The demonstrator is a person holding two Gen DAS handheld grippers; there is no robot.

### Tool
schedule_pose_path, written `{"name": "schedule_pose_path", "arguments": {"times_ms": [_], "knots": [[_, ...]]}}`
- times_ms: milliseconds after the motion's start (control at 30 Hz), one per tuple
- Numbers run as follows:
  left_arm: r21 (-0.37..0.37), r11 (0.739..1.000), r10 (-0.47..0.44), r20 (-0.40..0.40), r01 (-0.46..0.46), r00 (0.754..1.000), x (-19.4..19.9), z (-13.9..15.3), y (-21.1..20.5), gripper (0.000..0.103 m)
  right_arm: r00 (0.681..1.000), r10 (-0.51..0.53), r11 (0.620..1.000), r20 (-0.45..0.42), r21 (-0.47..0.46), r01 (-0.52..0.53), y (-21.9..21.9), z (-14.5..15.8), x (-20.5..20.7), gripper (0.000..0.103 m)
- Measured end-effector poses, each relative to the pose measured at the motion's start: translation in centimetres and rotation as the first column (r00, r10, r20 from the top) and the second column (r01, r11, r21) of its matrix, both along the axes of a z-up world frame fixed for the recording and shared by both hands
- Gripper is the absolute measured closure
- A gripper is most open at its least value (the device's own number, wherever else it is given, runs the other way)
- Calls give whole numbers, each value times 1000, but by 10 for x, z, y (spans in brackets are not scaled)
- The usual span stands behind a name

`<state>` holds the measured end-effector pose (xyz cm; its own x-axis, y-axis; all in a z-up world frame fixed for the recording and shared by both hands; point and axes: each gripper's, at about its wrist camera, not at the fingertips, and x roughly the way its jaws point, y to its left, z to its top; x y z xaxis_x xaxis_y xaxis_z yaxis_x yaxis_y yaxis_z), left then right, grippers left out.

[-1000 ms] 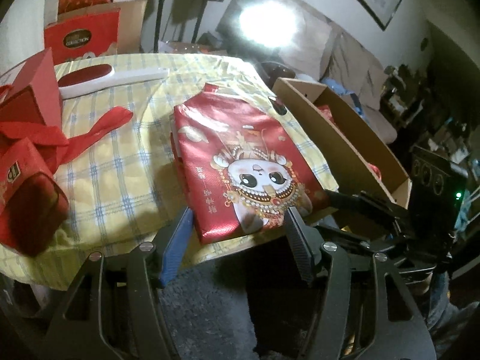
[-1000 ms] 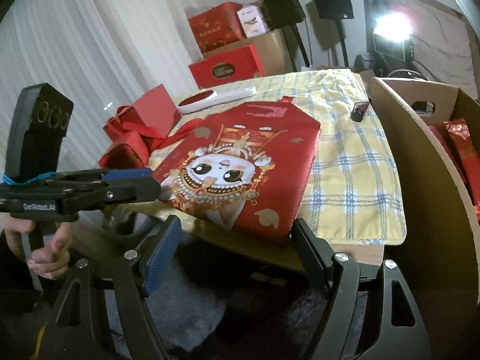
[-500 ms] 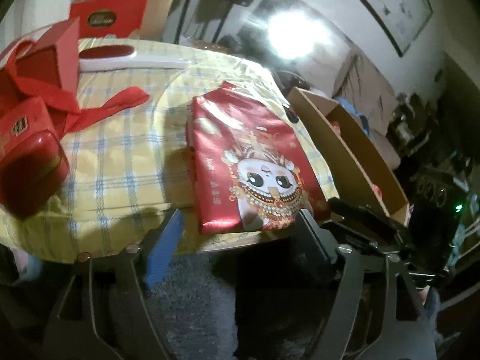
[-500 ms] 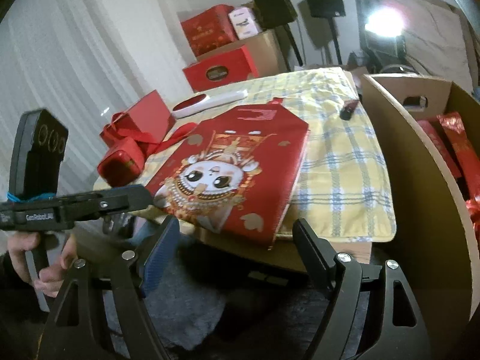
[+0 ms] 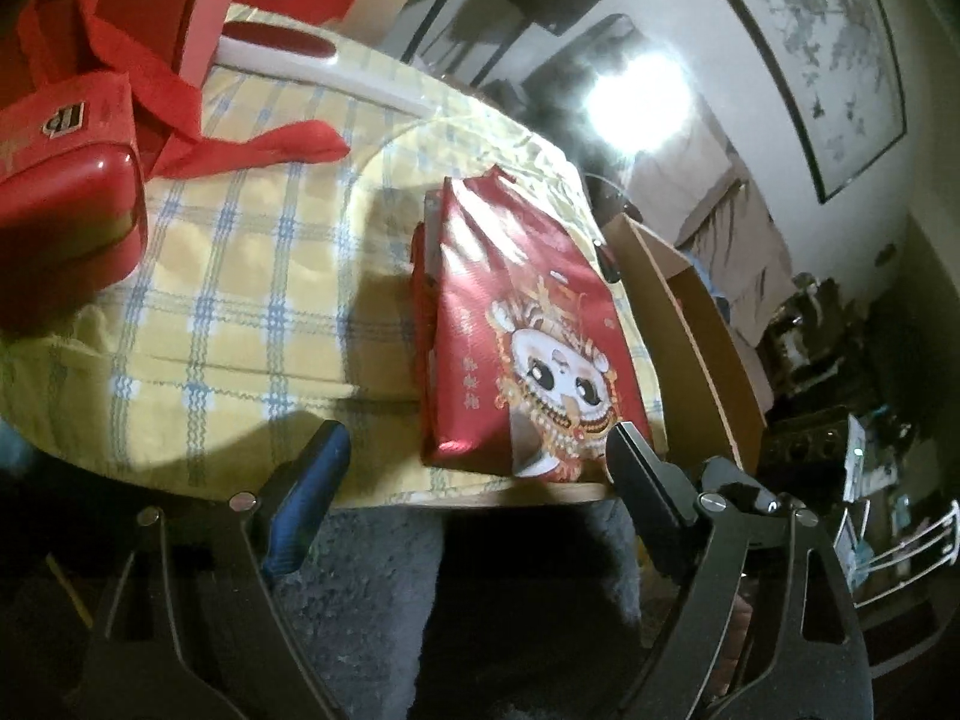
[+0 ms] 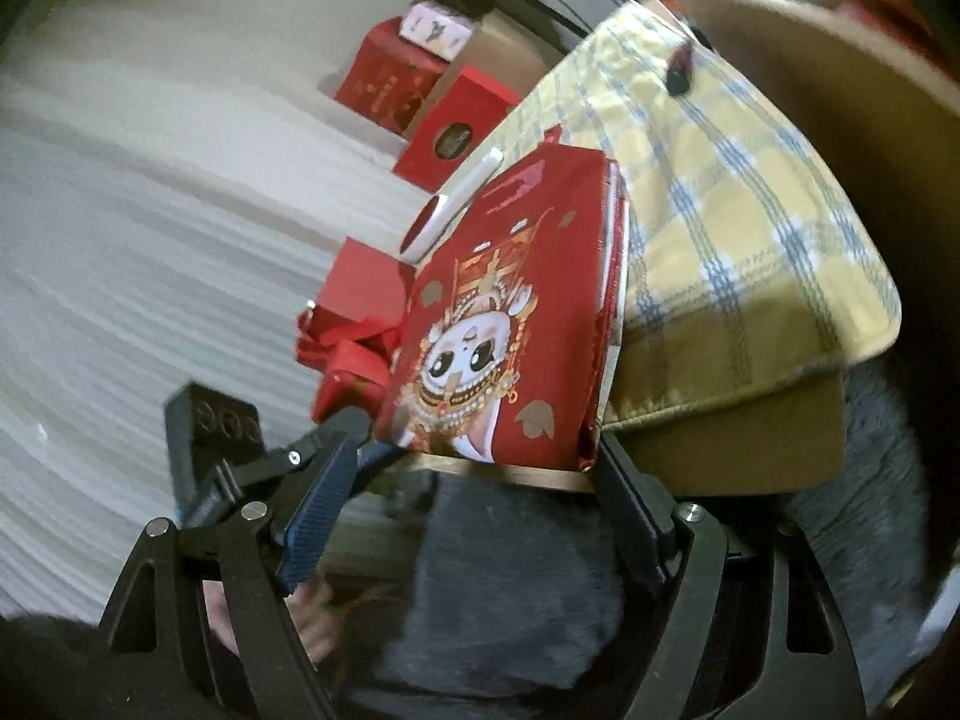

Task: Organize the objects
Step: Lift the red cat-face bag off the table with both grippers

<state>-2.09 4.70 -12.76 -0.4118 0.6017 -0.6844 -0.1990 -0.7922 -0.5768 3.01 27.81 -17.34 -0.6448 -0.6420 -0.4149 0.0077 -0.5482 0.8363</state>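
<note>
Table, under a yellow checked cloth, fills the left wrist view from 9 to 12 o'clock and carries most of the goods.

Carton, brown cardboard, stands off the table's edge at 3 o'clock in the left view. In the right view its wall sits at 1 o'clock with something red just showing inside; the rest of its contents cannot be made out. Judged to be the receiving container for the sorting.

Red bag, printed with a cartoon face, lies flat on the cloth with its near end overhanging the table edge. That overhang, in my judgement, gives jaws a way in from the front. In the right view it sits at centre.

Red tin at 9 o'clock, closed, with a red ribbon trailing across the cloth; contents not visible. An open red box lies behind it at 11 o'clock.

Left gripper: jaws released and have just been widening; the bag's near end lies ahead of them, not pressed.

Right gripper: jaws released, straddling the bag's near end without squeezing it. The left gripper shows here at 8 o'clock, just beside the bag.
</note>
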Motion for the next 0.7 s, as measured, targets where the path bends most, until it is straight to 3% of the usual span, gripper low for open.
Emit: {"name": "schedule_pose_path", "arguments": {"times_ms": [167, 267, 433, 533, 700], "knots": [[39, 999, 11, 24, -12, 1000, -6, -4, 0, 19, 1000, -22, 998, 20, -61, 23, 7, -3, 1, 23], [54, 998, 12, 31, -14, 999, -10, -6, 3, 28, 999, -22, 996, 27, -89, 25, 9, -5, 2, 30], [23, 999, -50, 28, 49, 998, -9, -7, 18, 62, 998, -31, 994, 54, -103, 37, 6, -13, 2, 52], [30, 998, -50, 23, 49, 998, -6, -6, 19, 63, 997, -44, 991, 65, -120, 51, 7, -17, 3, 59], [49, 998, -33, 38, 31, 999, -6, -6, 18, 68, 994, -71, 987, 84, -138, 82, 13, -18, 6, 60]]}}
